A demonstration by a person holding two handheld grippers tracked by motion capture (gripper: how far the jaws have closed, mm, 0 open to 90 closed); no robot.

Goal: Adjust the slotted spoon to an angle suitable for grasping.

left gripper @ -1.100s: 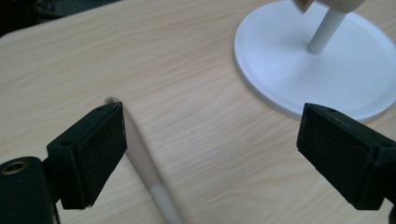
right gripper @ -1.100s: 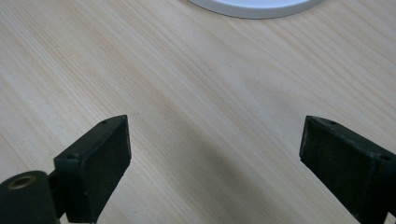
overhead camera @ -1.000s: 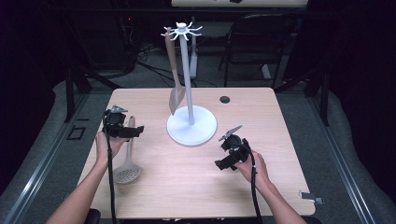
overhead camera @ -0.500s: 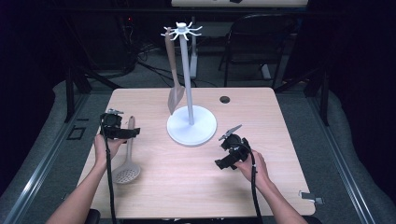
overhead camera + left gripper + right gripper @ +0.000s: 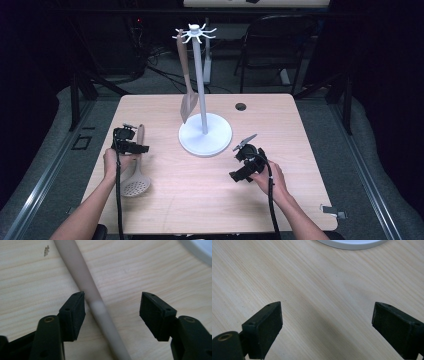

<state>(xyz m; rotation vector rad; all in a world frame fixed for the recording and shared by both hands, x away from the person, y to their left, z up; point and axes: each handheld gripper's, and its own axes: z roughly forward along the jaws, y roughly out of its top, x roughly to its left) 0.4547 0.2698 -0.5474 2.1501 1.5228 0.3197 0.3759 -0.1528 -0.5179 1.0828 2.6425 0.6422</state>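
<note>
A beige slotted spoon lies on the left of the wooden table, handle pointing away from me. My left gripper is lowered over that handle. In the left gripper view the handle runs between the jaws of the left gripper. It lies against the left pad, with a clear gap to the right pad. The jaws have just been closing and stand partly open around it. My right gripper hovers open over bare wood in front of the white stand. Nothing is between the jaws of the right gripper.
A beige spatula hangs from the hooks at the stand's top. The stand's round base edge lies just ahead of the right gripper. A small black hole sits near the table's far edge. A chair stands behind the table.
My left gripper has sunk onto the spoon's handle and its jaws have narrowed around it. The right gripper has kept still.
</note>
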